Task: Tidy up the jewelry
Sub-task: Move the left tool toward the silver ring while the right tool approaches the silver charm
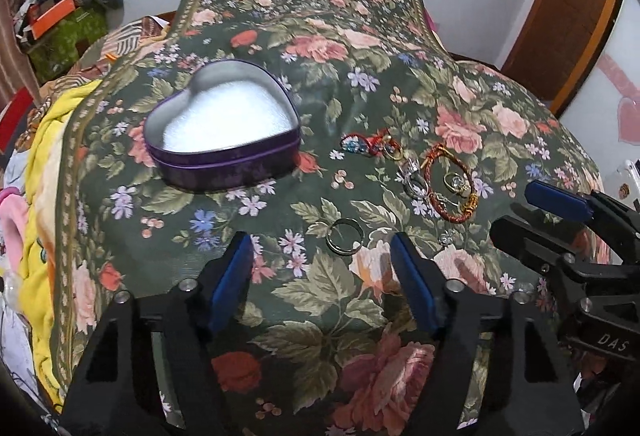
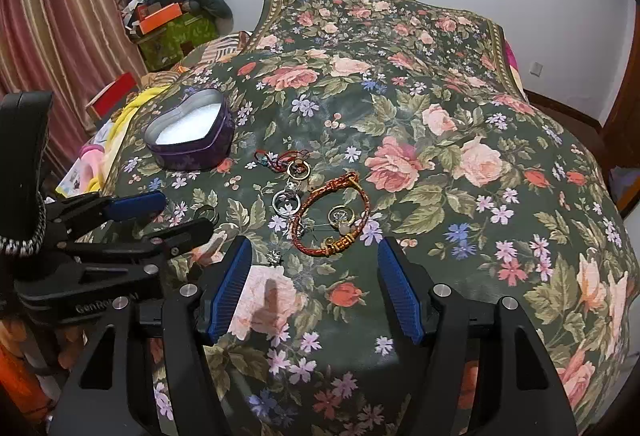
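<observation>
Bracelet (image 2: 330, 212) just beyond right fingers (image 2: 400, 288)

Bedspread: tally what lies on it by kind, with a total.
Tin: 1
Bracelets: 2 (red cord, braided)
Rings I can make out: 4 (plain, gold, silver, gem)
Small sparkly piece: 1
Total: 8
</observation>
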A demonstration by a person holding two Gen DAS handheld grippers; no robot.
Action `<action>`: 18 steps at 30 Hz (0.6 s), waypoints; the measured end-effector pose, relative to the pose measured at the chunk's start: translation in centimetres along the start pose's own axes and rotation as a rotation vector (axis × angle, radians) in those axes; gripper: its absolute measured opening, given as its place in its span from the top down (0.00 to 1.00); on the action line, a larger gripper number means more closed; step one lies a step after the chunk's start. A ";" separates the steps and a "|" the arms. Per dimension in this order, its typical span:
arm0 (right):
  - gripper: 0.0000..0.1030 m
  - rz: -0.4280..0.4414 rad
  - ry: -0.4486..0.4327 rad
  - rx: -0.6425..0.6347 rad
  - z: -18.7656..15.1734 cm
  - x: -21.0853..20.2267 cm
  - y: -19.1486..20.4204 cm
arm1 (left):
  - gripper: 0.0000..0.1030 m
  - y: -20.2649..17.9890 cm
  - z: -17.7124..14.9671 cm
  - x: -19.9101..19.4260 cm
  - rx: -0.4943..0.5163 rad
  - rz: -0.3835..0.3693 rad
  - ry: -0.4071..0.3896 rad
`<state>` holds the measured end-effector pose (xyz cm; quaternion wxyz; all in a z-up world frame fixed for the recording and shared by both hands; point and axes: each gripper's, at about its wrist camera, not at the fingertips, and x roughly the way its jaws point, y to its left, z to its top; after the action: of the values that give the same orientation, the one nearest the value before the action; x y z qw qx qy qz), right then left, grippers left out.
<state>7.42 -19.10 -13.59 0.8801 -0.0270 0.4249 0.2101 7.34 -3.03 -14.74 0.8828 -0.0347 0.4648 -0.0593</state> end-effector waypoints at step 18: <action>0.61 0.035 0.058 -0.001 -0.3 1.3 0.7 | 0.59 -0.8 0.0 0.8 0.037 -0.044 0.004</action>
<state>7.64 -18.13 -14.67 0.8635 -0.0262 0.4507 0.2246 7.76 -3.93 -15.29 0.8807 -0.0284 0.4646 -0.0877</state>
